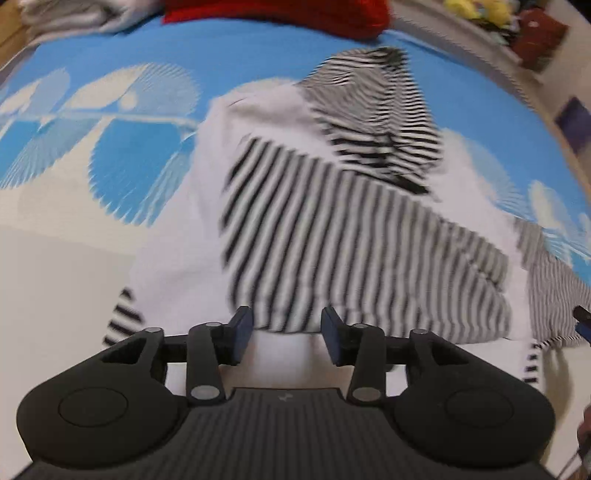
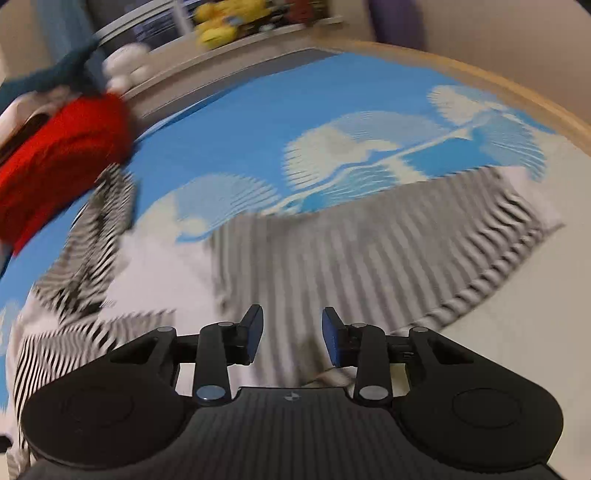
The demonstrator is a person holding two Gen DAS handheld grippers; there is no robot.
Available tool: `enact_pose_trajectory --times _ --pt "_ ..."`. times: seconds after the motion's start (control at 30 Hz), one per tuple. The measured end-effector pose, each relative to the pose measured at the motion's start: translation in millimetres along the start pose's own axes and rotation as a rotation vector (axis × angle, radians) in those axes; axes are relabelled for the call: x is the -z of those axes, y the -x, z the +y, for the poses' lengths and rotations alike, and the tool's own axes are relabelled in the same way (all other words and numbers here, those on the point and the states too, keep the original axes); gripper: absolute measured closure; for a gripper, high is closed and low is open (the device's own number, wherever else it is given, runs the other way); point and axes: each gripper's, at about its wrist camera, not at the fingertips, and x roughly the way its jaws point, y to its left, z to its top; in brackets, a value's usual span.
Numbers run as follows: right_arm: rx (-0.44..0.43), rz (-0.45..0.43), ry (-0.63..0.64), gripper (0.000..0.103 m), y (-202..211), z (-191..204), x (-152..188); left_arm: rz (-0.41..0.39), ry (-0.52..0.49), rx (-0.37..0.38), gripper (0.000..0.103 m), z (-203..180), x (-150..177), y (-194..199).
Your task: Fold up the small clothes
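A small black-and-white striped garment [image 1: 332,206] with white panels lies spread on a blue and white patterned sheet [image 1: 110,74]. One striped sleeve is folded over its top. My left gripper [image 1: 287,332] is open and empty, just short of the garment's near hem. The garment also shows in the right wrist view [image 2: 351,258], blurred. My right gripper [image 2: 292,338] is open and empty above its striped part. The right gripper's blue tip [image 1: 583,321] peeks in at the right edge of the left wrist view.
A red garment [image 2: 55,158] lies at the far side of the sheet, also in the left wrist view [image 1: 280,14]. Grey-white cloth [image 1: 74,14] lies at the far left. A shelf with yellow toys [image 2: 229,22] stands beyond. The bed's wooden edge [image 2: 517,92] curves at right.
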Motion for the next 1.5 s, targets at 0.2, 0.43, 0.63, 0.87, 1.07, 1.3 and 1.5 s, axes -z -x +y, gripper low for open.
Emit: enact_pose_trajectory --times 0.2,0.43,0.63,0.87,1.07,1.3,1.5 --pt "0.12 -0.061 -0.167 0.066 -7 -85 -20 0.012 -0.057 -0.015 0.051 -11 3 -3" --pt "0.142 -0.059 -0.461 0.062 -33 -155 -19 0.001 -0.056 -0.023 0.051 3 -1 -1" --pt "0.146 -0.116 -0.531 0.061 -47 -164 -14 0.01 -0.051 -0.031 0.051 9 -1 -2" --pt "0.166 -0.147 -0.533 0.096 -52 -157 -14 0.007 -0.047 -0.042 0.051 16 -2 -1" --pt "0.296 -0.241 -0.35 0.098 -34 -119 -29 -0.004 -0.04 -0.047 0.051 24 -3 5" --pt "0.131 -0.529 0.22 0.099 23 67 -21 -0.03 0.036 -0.08 0.051 62 -7 21" --pt "-0.611 -0.218 0.649 0.087 52 233 80 -0.043 0.114 -0.075 0.051 96 -11 35"
